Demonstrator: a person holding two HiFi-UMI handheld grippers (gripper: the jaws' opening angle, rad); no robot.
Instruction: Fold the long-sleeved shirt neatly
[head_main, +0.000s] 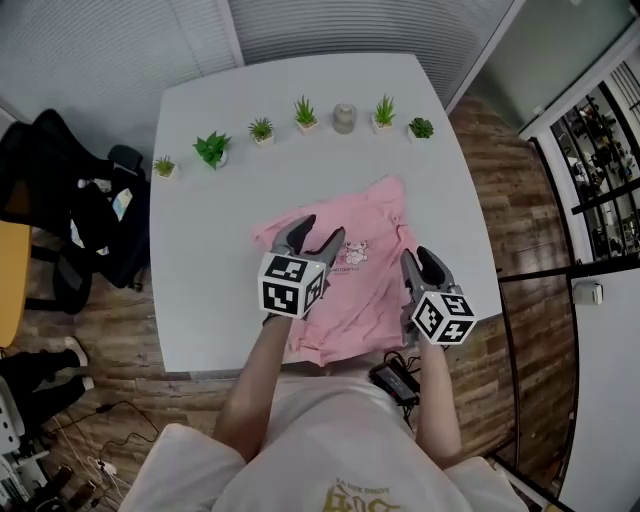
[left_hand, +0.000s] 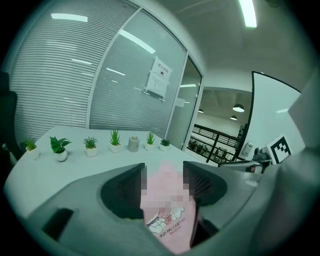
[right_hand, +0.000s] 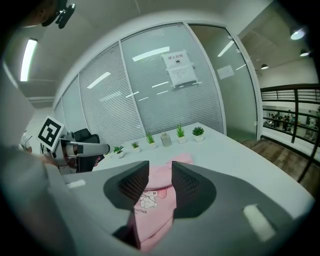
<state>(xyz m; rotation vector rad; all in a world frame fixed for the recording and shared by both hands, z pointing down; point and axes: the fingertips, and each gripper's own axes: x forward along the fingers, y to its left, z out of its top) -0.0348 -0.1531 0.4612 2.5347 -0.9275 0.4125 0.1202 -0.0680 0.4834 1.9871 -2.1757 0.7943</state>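
Basically, white table (head_main: 200, 200) fills the head view, and the pink long-sleeved shirt (head_main: 375, 215) lies on it at about 5 o'clock from table centre. It is rumpled, and its near hem hangs over the 6 o'clock edge. The left gripper (head_main: 318, 232) hovers over the shirt's 9 o'clock side, jaws wide apart and gripping nothing; its own view shows only printed fabric lying below the gap. The right gripper (head_main: 420, 258) sits over the shirt's 4 o'clock edge, jaws part open. Cloth shows through the gap, but the pads do not look pressed on it, so it reads as empty.

Judged handling: light, soft and floppy, so it will sag and crease and slide easily on the smooth top. It is best pinched at seams, shoulders or hem corners, one corner per gripper.

A row of small potted plants (head_main: 212, 148) and a grey jar (head_main: 344, 117) stand along 12 o'clock, well apart from the shirt.

Hard to make out: neither sleeve can be picked out. The grippers and forearms cover the shirt's near part, and a black object (head_main: 395, 378) below the 6 o'clock edge is unclear.
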